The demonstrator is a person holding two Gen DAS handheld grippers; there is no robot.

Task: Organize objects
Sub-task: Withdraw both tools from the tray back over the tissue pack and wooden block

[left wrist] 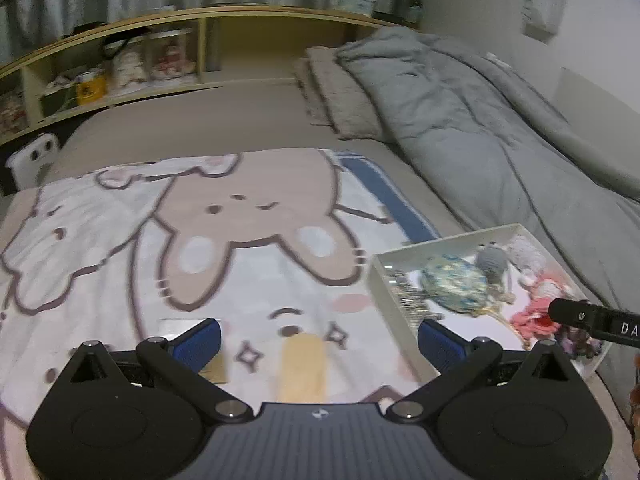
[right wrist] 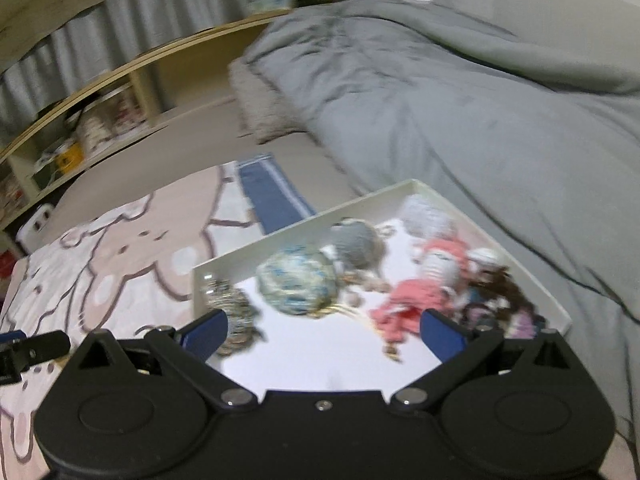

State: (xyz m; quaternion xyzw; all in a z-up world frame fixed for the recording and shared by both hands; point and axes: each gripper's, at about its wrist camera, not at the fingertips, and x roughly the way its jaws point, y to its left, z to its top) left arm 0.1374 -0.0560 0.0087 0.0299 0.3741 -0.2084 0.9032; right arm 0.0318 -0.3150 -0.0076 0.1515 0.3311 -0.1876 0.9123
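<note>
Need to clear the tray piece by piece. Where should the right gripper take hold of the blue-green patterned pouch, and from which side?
Probably from above, across its rounded middle. The blue-green pouch lies bulging in the white tray, nearer the left wall, with the grey plush close behind it and bare floor in front. The right gripper is open and faces it, so come from the near side. Blur hides any strap.

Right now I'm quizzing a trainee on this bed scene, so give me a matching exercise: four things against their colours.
Things:
1. tray
2. duvet
3. round pouch
4. gripper finger pads

Colours:
A. grey
B. dark blue
C. white
D. blue-green speckled

Pairs: 1-C, 2-A, 3-D, 4-B
</note>
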